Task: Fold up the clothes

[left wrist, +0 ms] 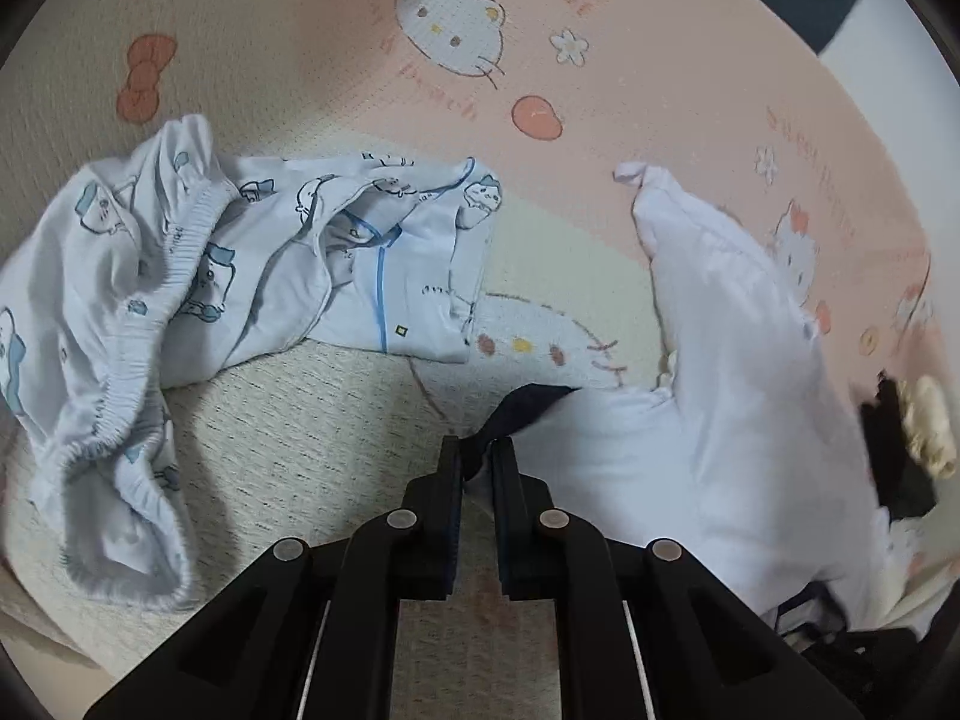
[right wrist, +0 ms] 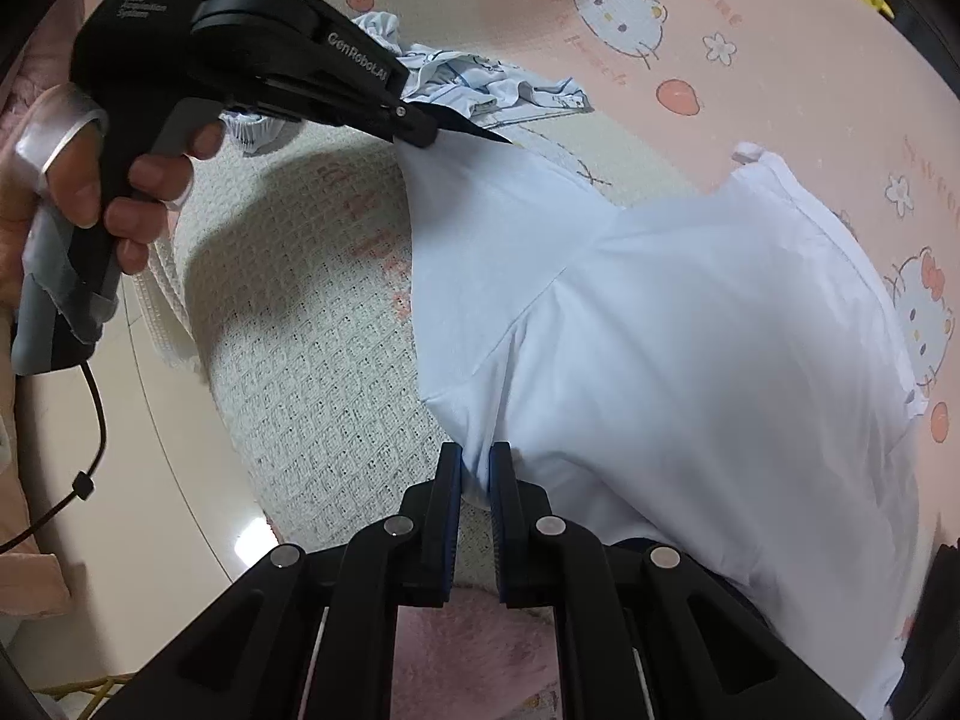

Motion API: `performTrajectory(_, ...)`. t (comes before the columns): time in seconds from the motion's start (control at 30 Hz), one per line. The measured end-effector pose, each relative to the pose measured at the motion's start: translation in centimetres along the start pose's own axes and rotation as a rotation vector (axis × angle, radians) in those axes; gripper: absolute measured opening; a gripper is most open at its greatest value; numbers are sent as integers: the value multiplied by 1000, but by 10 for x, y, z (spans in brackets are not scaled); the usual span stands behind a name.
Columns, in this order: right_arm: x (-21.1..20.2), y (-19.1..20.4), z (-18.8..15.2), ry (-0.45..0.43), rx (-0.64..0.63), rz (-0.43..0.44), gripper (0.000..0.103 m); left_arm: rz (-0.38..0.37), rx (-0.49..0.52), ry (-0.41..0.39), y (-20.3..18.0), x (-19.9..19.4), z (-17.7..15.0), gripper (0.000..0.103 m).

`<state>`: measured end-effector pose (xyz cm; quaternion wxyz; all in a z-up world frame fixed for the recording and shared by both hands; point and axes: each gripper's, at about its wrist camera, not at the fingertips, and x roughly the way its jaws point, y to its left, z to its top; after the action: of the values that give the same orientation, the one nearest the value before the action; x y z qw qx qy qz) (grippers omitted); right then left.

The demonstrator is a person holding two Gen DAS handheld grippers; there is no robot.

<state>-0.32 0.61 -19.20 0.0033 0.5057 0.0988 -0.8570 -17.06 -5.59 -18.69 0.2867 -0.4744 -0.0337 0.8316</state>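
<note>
A white shirt point(right wrist: 690, 330) hangs stretched between both grippers above the bed. My right gripper point(right wrist: 477, 471) is shut on the shirt's near edge, with white cloth pinched between its pads. My left gripper point(left wrist: 477, 459) is shut on a dark-trimmed end of the same shirt point(left wrist: 720, 396); the dark trim point(left wrist: 522, 414) pokes out beyond its tips. The right wrist view shows that left gripper point(right wrist: 429, 133) at the upper left, held by a hand point(right wrist: 150, 180), with the dark trim point(right wrist: 480, 131) sticking out past it.
Crumpled light-blue printed pyjamas point(left wrist: 180, 300) lie to the left on a cream waffle blanket point(left wrist: 312, 450). A pink cartoon-cat bedspread point(left wrist: 600, 72) covers the far side. The bed edge and glossy floor point(right wrist: 120, 480) are at the left, with a thin cable point(right wrist: 90, 420). A blurred dark object point(left wrist: 894, 456) sits at the right.
</note>
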Motion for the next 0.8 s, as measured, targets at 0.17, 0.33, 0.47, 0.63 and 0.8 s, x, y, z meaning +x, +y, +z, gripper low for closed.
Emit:
performTrajectory(0.17,-11,0,11,-19,-43,-23,12,-50,-38,-13,-2,-5,1,8)
performTrajectory(0.33,-32,-14,26,-69,-28,-24,39,-123,-152,-30,10,-24,3,18)
performTrajectory(0.47,-39,-26,38,-82,-56,-69,40,-128,-150,-47,8,-32,4,63)
performTrajectory(0.63,-28,-41,56,-53,-97,-102,40,-115,-95,-13,-3,-26,4,63)
performTrajectory(0.8,-26,-39,68,-27,-198,-109,46,-104,-97,16,-3,-20,4,63)
